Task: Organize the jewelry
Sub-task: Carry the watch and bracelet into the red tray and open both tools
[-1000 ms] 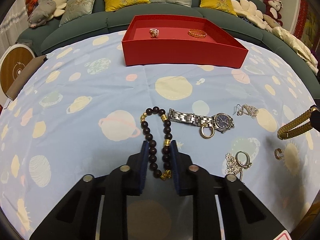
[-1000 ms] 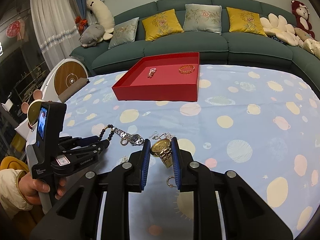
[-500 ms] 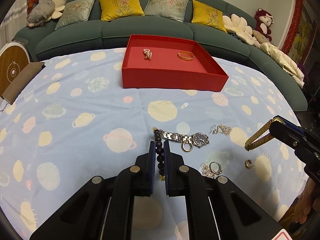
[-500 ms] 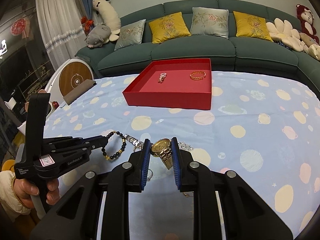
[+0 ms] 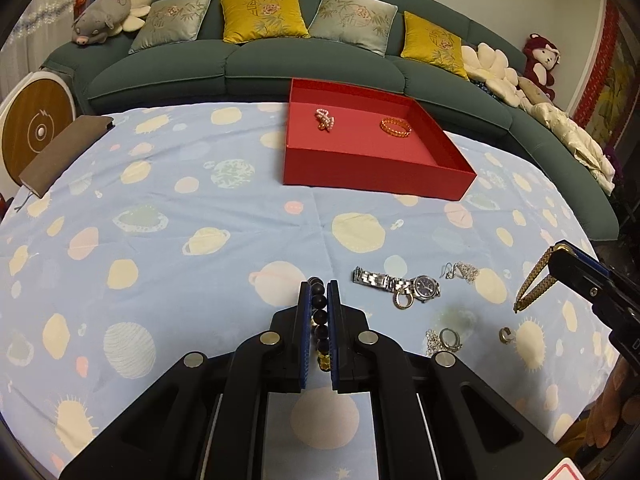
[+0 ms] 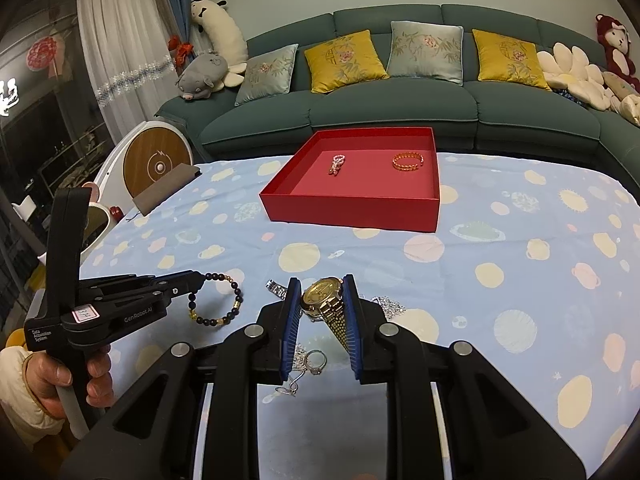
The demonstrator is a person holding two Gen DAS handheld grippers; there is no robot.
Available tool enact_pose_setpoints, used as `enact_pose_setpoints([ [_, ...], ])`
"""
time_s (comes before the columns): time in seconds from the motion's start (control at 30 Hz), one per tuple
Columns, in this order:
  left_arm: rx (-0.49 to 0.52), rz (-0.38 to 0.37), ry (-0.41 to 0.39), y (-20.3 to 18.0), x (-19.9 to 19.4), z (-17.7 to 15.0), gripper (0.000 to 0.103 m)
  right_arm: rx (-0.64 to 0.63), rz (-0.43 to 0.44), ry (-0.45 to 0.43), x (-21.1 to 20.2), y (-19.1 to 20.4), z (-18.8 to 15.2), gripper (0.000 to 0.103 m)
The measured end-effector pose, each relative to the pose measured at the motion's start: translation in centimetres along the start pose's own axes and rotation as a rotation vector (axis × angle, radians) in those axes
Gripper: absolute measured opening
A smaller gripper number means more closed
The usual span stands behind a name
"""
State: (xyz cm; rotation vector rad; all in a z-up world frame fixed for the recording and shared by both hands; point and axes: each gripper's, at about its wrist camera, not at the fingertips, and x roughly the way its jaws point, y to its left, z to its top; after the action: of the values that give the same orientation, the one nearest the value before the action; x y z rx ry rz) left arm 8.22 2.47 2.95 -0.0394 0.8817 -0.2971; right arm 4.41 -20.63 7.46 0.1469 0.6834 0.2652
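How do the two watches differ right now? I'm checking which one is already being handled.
The gold watch is clamped in the right gripper, lifted off the cloth; the silver watch lies flat on the tablecloth, untouched. The gold watch has a gold dial, the silver watch a dark one. Both have metal link bands.

— What's my surface?
— I see a table under a pale blue cloth printed with planets [image 5: 168, 200]. On it sit a shallow red cardboard tray [image 5: 376, 176], a brown notebook [image 5: 64, 152], a silver steel-link wristwatch [image 5: 400, 283], a small silver ring [image 5: 450, 337] on a chain, and a thin silver necklace heap [image 5: 464, 270].
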Motion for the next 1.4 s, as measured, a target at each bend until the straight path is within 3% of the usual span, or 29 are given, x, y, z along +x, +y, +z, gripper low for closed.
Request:
enact_pose_setpoints([
  [0.2,0.024,-0.017,-0.069,-1.2,-2.5,3.3,0.005,0.012,0.004,-0.042,-0.3,0.2,2.1,0.02],
  [0.33,0.037,-0.031,-0.124,-2.0,-4.0,7.5,0.005,0.042,-0.001,-0.075,0.0,-0.4,5.3,0.02],
  [0.47,0.089,0.006,-0.19,-3.0,-3.8,12.2,0.005,0.037,-0.017,-0.081,1.4,-1.2,9.2,0.02],
  [0.6,0.076,-0.007,-0.188,-3.2,-0.7,16.1,0.005,0.034,-0.053,-0.09,4.2,-2.8,12.5,0.02],
  [0.77,0.07,0.01,-0.152,-2.9,4.7,18.5,0.005,0.06,-0.083,-0.065,8.9,-5.0,14.5,0.02],
  [1.0,0.071,0.026,-0.092,-2.2,10.9,19.7,0.005,0.059,-0.106,0.001,14.9,-6.1,14.8,0.02],
  [1.27,0.054,0.025,-0.052,-1.3,14.5,19.6,0.006,0.075,-0.153,0.05,19.0,-7.7,14.1,0.02],
  [1.33,0.054,0.032,-0.053,-1.1,14.9,19.5,0.013,0.08,-0.162,0.043,19.1,-7.9,14.0,0.022],
  [1.4,0.041,0.05,-0.068,-1.1,14.7,19.7,0.037,0.083,-0.176,0.021,18.7,-8.0,14.1,0.034],
])
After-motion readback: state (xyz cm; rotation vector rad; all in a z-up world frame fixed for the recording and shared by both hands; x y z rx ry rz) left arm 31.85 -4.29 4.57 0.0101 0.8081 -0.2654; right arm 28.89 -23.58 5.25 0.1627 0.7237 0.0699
